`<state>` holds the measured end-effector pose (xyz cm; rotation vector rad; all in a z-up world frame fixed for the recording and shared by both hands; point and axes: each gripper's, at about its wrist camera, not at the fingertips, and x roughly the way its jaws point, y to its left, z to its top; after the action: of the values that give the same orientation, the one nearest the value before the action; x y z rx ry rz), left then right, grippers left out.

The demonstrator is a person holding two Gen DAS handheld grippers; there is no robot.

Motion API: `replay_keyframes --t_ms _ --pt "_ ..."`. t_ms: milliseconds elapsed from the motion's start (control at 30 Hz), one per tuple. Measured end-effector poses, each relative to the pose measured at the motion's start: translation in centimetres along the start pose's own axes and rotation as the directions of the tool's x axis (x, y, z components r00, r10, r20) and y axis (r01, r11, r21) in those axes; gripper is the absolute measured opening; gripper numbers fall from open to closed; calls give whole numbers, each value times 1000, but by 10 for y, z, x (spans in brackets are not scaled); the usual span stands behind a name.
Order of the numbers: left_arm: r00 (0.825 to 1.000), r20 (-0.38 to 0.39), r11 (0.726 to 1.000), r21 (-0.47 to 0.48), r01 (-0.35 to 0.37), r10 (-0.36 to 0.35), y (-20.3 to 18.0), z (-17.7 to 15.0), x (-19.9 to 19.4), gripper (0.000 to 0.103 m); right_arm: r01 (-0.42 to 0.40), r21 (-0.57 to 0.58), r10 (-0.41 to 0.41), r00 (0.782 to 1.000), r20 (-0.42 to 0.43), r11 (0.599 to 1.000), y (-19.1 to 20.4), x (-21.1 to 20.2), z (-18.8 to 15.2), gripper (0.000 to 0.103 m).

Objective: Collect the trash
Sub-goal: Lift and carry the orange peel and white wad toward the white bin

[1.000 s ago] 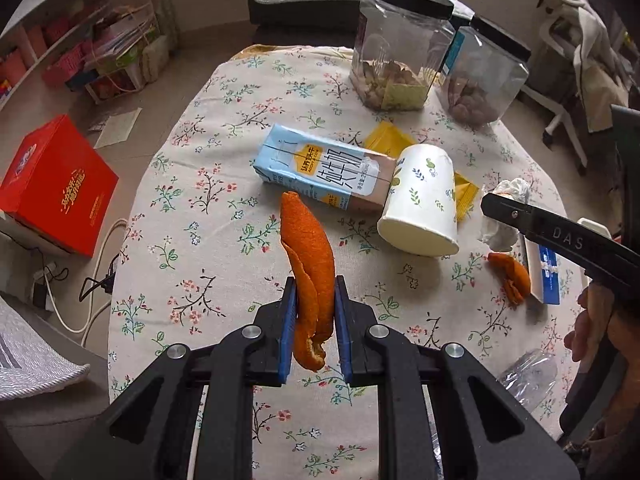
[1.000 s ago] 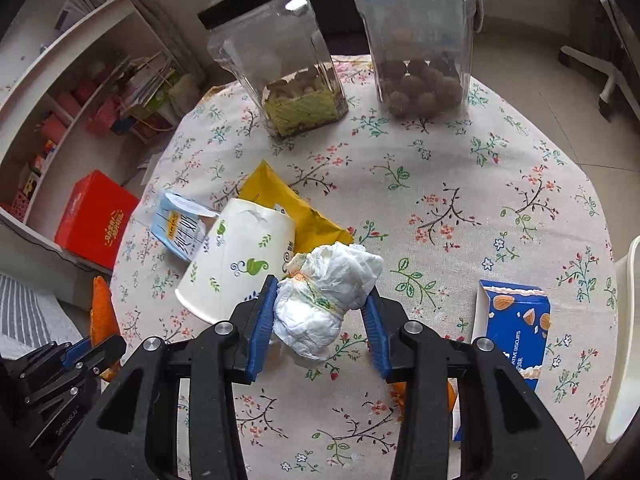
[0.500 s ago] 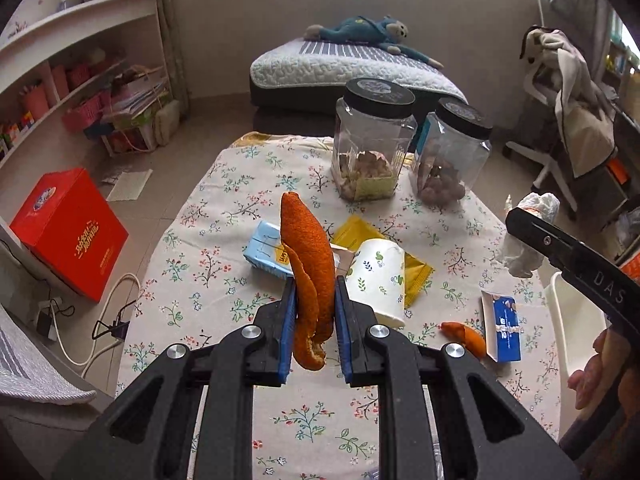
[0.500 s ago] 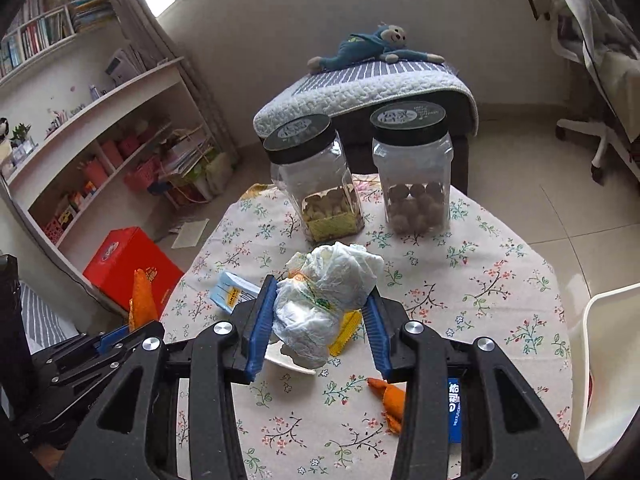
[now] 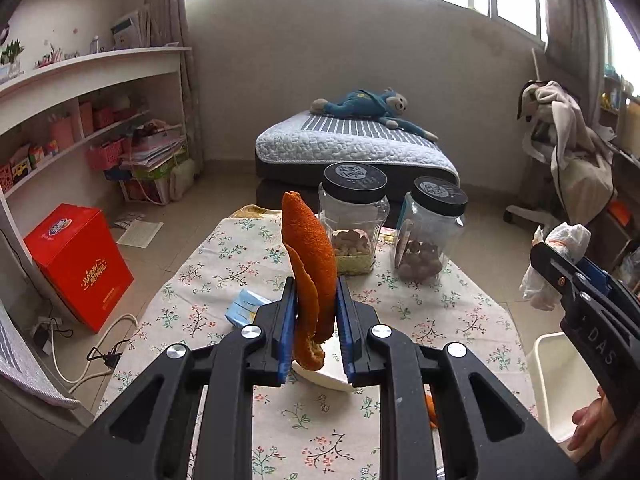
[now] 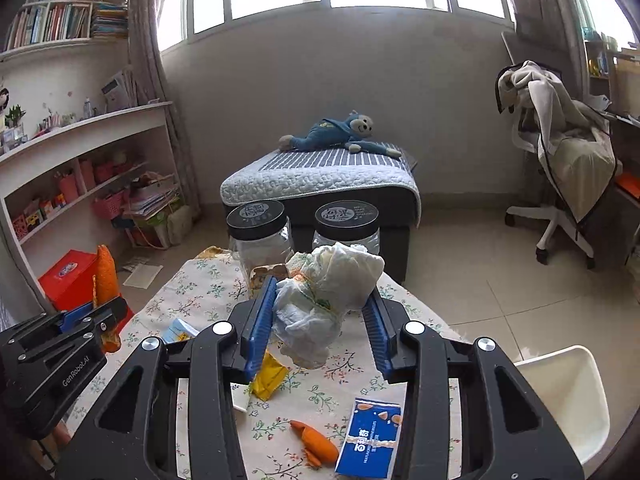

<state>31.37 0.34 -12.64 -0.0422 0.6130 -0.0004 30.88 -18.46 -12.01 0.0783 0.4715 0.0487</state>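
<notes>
1. Orange peel (image 5: 310,276) stands upright between the blue pads of the left gripper (image 5: 316,322), pinched tight across its lower half, its tip rising above the jaws
2. White crumpled tissue (image 6: 324,300) fills the right gripper (image 6: 322,316), whose jaws stand partly apart and press on the wad from both sides
3. Both loads, which sat low over the cloth a second ago, now ride well above the table (image 5: 224,280); the view has swung from the tabletop up to the bed and windows, so both hands have lifted and tilted up
4. That suggests two pickups are finished and the carry to a bin comes next; a white bin (image 5: 560,384) shows at the lower right of the left view, just beside the table, though I cannot tell what lies in it, if anything
5. Trash left on the table: a second peel piece (image 6: 316,442), a yellow wrapper (image 6: 270,376), a blue carton (image 5: 244,308) lying flat, and a paper cup (image 5: 324,368) mostly hidden behind the left jaws
6. Blue biscuit box (image 6: 370,436) lies flat near the second peel
7. Two clear jars with black lids stand at the far edge: the left jar (image 5: 354,224) holds pale nuts over a label, the right jar (image 5: 430,236) darker round ones, both under half full
</notes>
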Motion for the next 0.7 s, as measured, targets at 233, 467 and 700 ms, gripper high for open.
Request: replay_keyframes --t_ms 233,467,700 --pt "999 33 999 22 37 -38 -33 1 -6 21 78 -36 -76 996 52 996 -22 -19 3 40" --pt "996 42 996 56 72 -74 -65 -5 -7 21 162 4 -162 984 73 987 -65 -38 6 40" --pt "993 29 989 97 113 -117 -101 -13 -6 21 271 72 -275 959 63 960 -117 -57 5 41"
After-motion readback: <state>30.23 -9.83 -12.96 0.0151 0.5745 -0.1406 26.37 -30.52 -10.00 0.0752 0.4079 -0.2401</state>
